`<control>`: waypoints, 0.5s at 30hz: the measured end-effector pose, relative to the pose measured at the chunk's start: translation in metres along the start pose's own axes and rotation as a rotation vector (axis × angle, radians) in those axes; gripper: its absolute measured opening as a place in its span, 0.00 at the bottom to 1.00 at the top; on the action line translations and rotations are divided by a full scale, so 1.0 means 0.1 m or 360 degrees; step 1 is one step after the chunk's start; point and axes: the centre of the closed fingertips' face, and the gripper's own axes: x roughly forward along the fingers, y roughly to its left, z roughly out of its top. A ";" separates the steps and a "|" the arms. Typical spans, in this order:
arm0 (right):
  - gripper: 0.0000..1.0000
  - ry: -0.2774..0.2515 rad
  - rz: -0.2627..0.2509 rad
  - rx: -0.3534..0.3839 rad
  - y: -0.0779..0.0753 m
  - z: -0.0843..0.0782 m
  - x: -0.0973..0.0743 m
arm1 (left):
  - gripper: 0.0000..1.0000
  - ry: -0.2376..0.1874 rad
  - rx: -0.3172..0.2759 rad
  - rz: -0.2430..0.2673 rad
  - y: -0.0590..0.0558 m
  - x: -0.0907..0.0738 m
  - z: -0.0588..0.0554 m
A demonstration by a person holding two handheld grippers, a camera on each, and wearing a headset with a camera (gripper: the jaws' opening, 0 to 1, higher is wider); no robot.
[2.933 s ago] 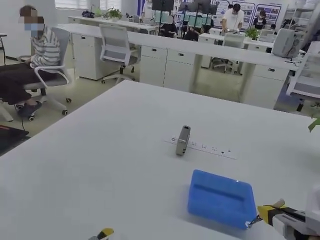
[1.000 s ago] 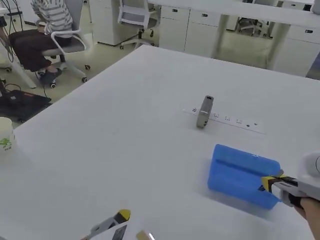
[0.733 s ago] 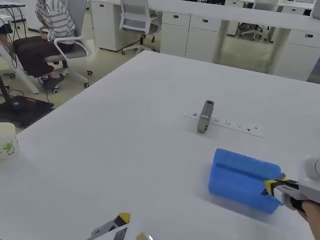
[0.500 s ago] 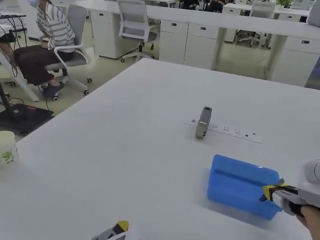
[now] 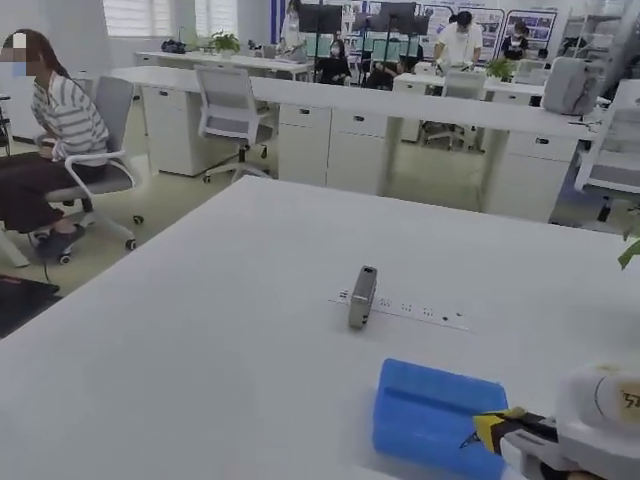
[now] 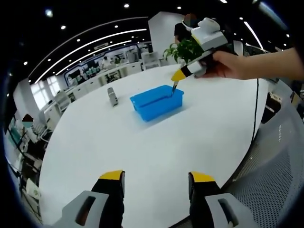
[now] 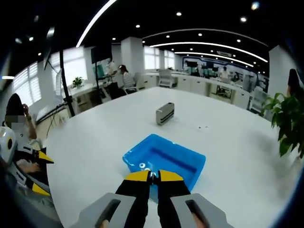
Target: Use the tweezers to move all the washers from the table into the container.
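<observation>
Left gripper [image 6: 156, 183]: jaws spread apart, nothing between them, over bare table [image 6: 142, 142], well short of the blue container [image 6: 157, 101]. Grey block [image 6: 112, 96] sits left of the container, apart from it. Right gripper [image 7: 152, 176]: jaws clenched on the tweezers [image 6: 174, 87], tip down inside the container, close to one wall. A small ring, likely a washer [image 7: 141, 165], lies on the container floor.
</observation>
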 end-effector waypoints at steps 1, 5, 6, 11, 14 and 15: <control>0.01 -0.0014 -0.0003 -0.0032 0.04 0.02 -0.05 | 0.52 -0.0018 -0.0001 -0.0009 -0.01 -0.02 0.04; 0.01 -0.0055 0.0032 -0.0053 0.16 0.09 -0.20 | 0.48 -0.0123 0.0034 -0.0043 0.01 -0.11 0.33; 0.01 -0.0057 0.0038 -0.0053 0.18 0.10 -0.21 | 0.47 -0.0155 0.0035 -0.0060 0.01 -0.13 0.42; 0.01 -0.0052 0.0123 -0.0147 0.42 0.09 -0.36 | 0.41 -0.0283 0.0062 -0.0136 -0.02 -0.23 0.81; 0.01 -0.0055 0.0184 -0.0204 0.56 0.09 -0.45 | 0.38 -0.0337 0.0097 -0.0238 -0.12 -0.29 1.05; 0.01 -0.0059 0.0199 -0.0214 0.60 0.10 -0.49 | 0.38 -0.0357 0.0102 -0.0260 -0.14 -0.30 1.11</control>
